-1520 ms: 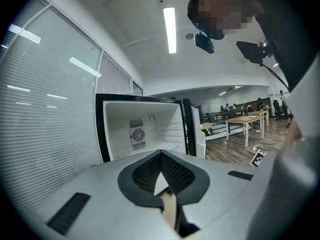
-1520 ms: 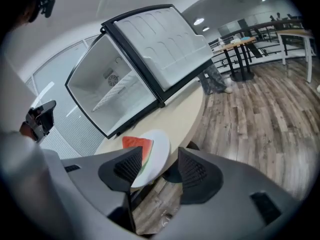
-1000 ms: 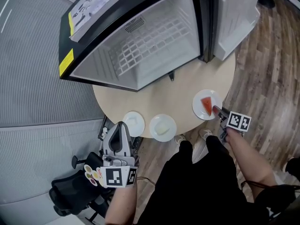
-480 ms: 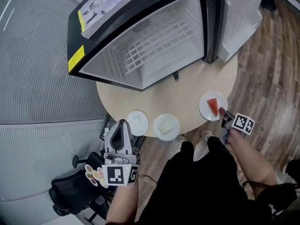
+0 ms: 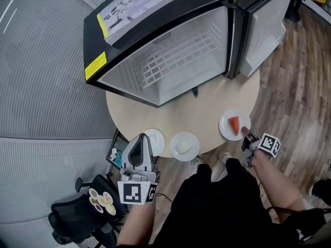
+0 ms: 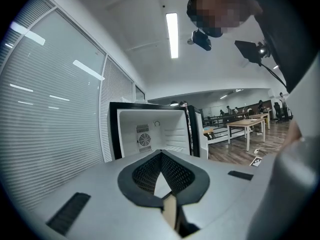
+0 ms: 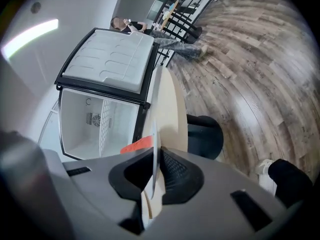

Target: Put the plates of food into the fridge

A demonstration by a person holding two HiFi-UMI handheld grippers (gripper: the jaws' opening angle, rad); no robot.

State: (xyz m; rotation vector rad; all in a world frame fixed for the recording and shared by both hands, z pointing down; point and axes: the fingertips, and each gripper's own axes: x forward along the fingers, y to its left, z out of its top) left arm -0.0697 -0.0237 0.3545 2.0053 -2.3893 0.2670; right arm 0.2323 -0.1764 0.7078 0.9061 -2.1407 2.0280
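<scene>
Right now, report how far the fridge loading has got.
Done: the fridge stands open, its wire shelf bare. In hand: the right gripper, jaws just closing in, clamps the rim of the plate with the red wedge at the table edge. Still to do: that plate and the two white plates beside the shut, empty left gripper all need to go in.

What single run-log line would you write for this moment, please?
phase: grasp | right gripper: jaws just closed on rim of plate with red slice | left gripper: shut, empty | fridge: open | other plates: two, on table
</scene>
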